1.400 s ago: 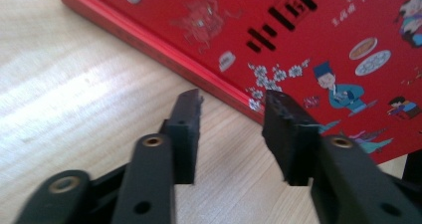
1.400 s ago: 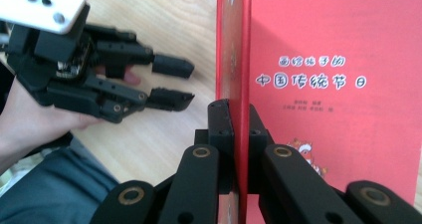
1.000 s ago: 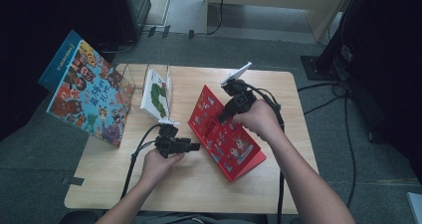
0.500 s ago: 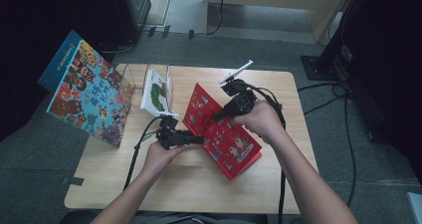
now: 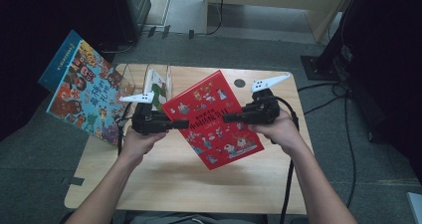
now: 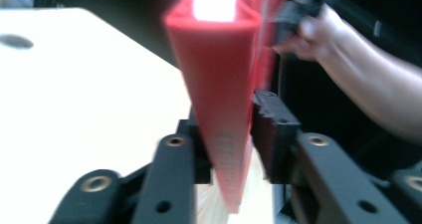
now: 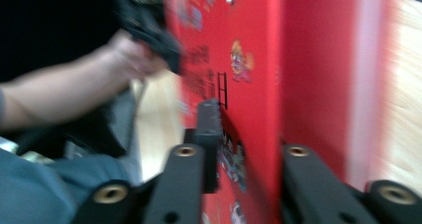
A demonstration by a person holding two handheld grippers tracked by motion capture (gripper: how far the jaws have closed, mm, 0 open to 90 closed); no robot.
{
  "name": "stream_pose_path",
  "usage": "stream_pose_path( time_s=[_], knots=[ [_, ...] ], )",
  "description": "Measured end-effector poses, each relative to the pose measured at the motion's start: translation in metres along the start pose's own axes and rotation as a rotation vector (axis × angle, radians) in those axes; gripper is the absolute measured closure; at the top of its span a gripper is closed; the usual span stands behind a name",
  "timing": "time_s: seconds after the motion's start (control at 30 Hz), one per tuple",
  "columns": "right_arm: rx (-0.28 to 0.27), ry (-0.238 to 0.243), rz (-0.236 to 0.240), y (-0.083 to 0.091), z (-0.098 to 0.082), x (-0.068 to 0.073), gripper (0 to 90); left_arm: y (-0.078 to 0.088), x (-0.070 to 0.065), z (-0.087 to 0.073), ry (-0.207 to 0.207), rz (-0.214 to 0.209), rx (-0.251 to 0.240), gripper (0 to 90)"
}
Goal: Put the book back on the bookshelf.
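Both grippers pinch the red book [image 5: 215, 118]: left gripper [image 5: 180, 124] at nine o'clock, just closing; right gripper [image 5: 230, 118] at three, seemingly easing. Keep both squeezes even, book level.

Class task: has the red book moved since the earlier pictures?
Yes. The red book has been lifted and turned flatter, nearer the table centre.

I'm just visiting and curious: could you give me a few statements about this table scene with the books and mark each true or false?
1. The red book is held up between both grippers. True: left gripper and right gripper each grip an edge.
2. The red book lies flat on the table. False: it is lifted and tilted above the wooden table.
3. A colourful blue-edged book sits at the table's left. True.
4. The small green-and-white book is in a gripper. False: it stands in the clear rack.
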State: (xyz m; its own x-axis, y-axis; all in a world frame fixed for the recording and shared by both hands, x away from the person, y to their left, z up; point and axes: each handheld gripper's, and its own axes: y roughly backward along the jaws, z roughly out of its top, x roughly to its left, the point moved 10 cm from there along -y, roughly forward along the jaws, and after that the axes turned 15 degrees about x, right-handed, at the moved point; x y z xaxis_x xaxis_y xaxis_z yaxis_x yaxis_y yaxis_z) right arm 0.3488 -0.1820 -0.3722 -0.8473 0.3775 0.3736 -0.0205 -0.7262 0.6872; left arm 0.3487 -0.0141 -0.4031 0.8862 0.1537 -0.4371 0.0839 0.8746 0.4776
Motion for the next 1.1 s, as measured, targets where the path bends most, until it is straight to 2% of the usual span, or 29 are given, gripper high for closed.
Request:
stream_pose_path(
  time_s=[0.03,0.07,0.13,0.23,0.27,0.3,0.37,0.47,0.6,0.67,0.8,0.97,1.1],
  knots=[
    [0.010,0.012,-0.031,-0.001,-0.001,-0.004,71.3,0.001,-0.002,0.001,-0.015,0.015,0.025,77.7],
    [0.003,0.009,-0.058,0.000,0.000,-0.006,69.1,0.001,-0.001,0.003,-0.036,0.071,0.053,78.3],
    [0.030,0.012,-0.119,-0.005,-0.002,-0.013,63.9,0.000,0.001,0.005,-0.070,0.146,0.113,78.8],
    [0.058,-0.018,-0.142,-0.012,-0.003,-0.021,60.6,0.002,0.007,0.006,-0.074,0.190,0.174,78.3],
    [0.066,-0.030,-0.154,-0.015,-0.004,-0.025,59.2,0.002,0.010,0.005,-0.091,0.232,0.211,78.3],
    [0.091,-0.039,-0.167,-0.021,-0.006,-0.029,57.9,0.001,0.011,0.005,-0.096,0.250,0.225,78.0],
    [0.107,-0.055,-0.176,-0.027,-0.009,-0.036,55.4,-0.001,0.014,0.002,-0.116,0.295,0.275,77.9],
    [0.140,-0.095,-0.174,-0.036,-0.011,-0.043,53.7,-0.001,0.019,-0.001,-0.103,0.305,0.296,77.9],
    [0.123,-0.108,-0.201,-0.041,-0.010,-0.047,50.5,0.001,0.023,-0.002,-0.098,0.317,0.312,77.7],
    [0.109,-0.116,-0.234,-0.043,-0.009,-0.048,48.4,0.002,0.025,-0.003,-0.092,0.323,0.324,77.6],
    [0.087,-0.123,-0.338,-0.040,-0.009,-0.054,53.2,0.002,0.026,-0.007,-0.091,0.338,0.356,79.5],
    [0.014,-0.135,-0.347,-0.039,-0.009,-0.059,56.1,0.002,0.028,-0.005,-0.080,0.342,0.365,79.4],
    [0.015,-0.121,-0.334,-0.040,-0.010,-0.056,56.0,0.004,0.026,-0.003,-0.073,0.350,0.413,77.3]
  ],
)
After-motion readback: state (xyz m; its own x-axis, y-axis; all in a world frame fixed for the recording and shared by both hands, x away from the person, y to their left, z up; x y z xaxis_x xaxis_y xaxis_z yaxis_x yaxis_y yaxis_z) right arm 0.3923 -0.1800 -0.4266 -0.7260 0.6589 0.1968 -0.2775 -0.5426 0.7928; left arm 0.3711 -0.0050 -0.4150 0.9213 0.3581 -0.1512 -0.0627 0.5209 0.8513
